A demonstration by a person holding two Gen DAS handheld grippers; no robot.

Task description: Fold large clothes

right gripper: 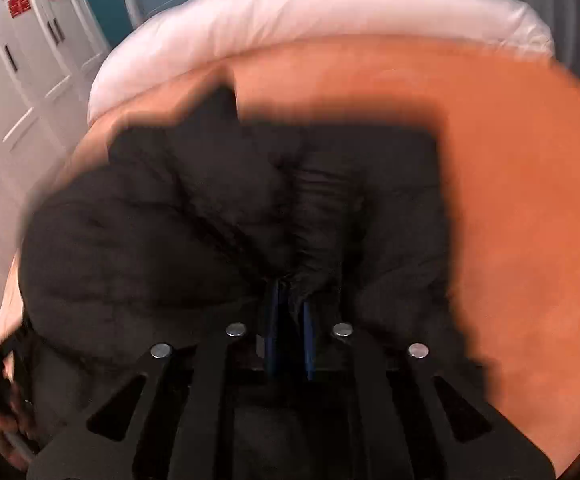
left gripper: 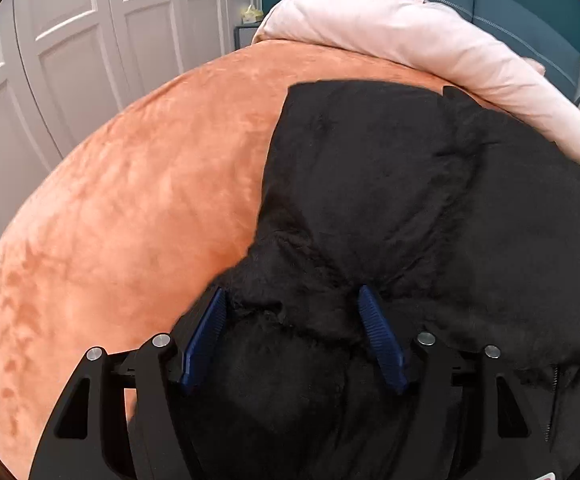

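A large black padded jacket (left gripper: pixel 390 200) lies on an orange bedspread (left gripper: pixel 130 200). In the left wrist view my left gripper (left gripper: pixel 292 308) is open, its blue pads (left gripper: pixel 206 340) wide apart over a bunched fold of the jacket near its lower edge. A zipper (left gripper: pixel 552 404) shows at the lower right. In the right wrist view, which is motion-blurred, my right gripper (right gripper: pixel 290 304) is shut on a pinched fold of the jacket (right gripper: pixel 170 220), with black fabric gathered between the blue pads (right gripper: pixel 308 332). The orange bedspread (right gripper: pixel 510 200) lies to the right of it.
A rolled pale pink duvet (left gripper: pixel 410 40) lies along the far side of the bed, also in the right wrist view (right gripper: pixel 290 12). White panelled wardrobe doors (left gripper: pixel 70 60) stand to the left. A teal headboard (left gripper: pixel 530 8) is behind the duvet.
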